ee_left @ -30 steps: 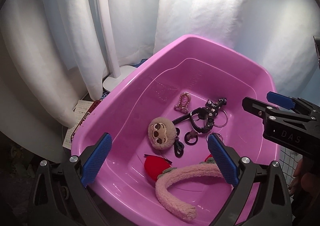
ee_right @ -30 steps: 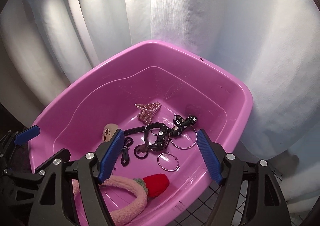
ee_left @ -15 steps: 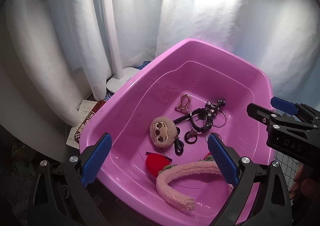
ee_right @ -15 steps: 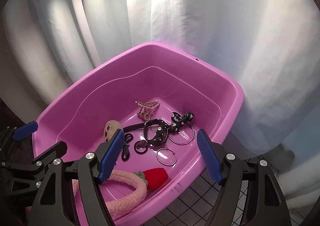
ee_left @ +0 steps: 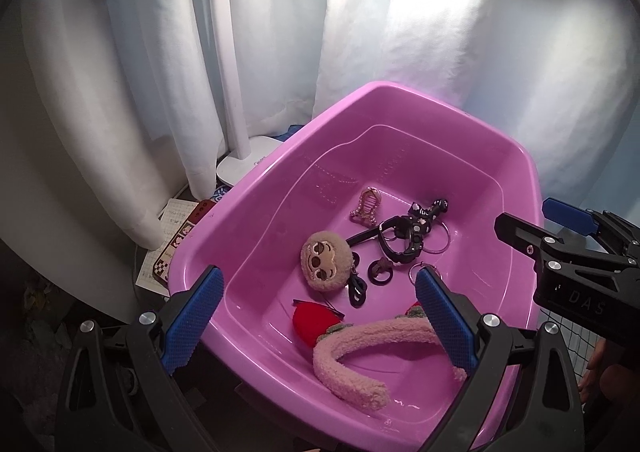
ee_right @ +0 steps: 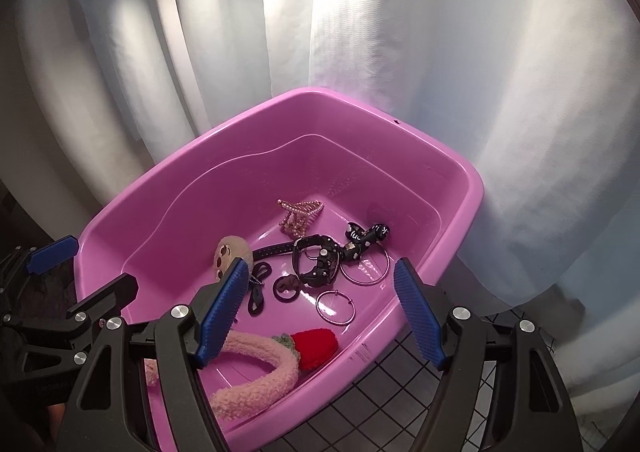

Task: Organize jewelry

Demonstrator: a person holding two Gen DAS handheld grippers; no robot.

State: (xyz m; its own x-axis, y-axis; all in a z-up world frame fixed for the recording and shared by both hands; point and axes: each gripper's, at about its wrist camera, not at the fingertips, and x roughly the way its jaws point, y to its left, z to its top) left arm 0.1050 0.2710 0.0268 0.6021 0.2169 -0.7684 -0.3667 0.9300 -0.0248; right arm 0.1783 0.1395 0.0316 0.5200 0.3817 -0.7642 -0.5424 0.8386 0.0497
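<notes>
Jewelry sits in pink tub point(ee_right: 440, 219): hoop earrings point(ee_right: 335, 307), black strap point(ee_right: 316, 260), pearl clip point(ee_right: 298, 213), plush headband point(ee_right: 256, 364). Right gripper point(ee_right: 320, 316) is nearer, fingers spread, empty, small hoop lying flat just ahead and below. Left gripper point(ee_left: 320, 320) likewise spread, empty, over headband. Versus a second ago: both views have backed off slightly; tub contents unmoved.

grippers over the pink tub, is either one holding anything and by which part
Nothing is held. The left gripper and right gripper are both open above the tub, with the jewelry lying loose inside.
</notes>
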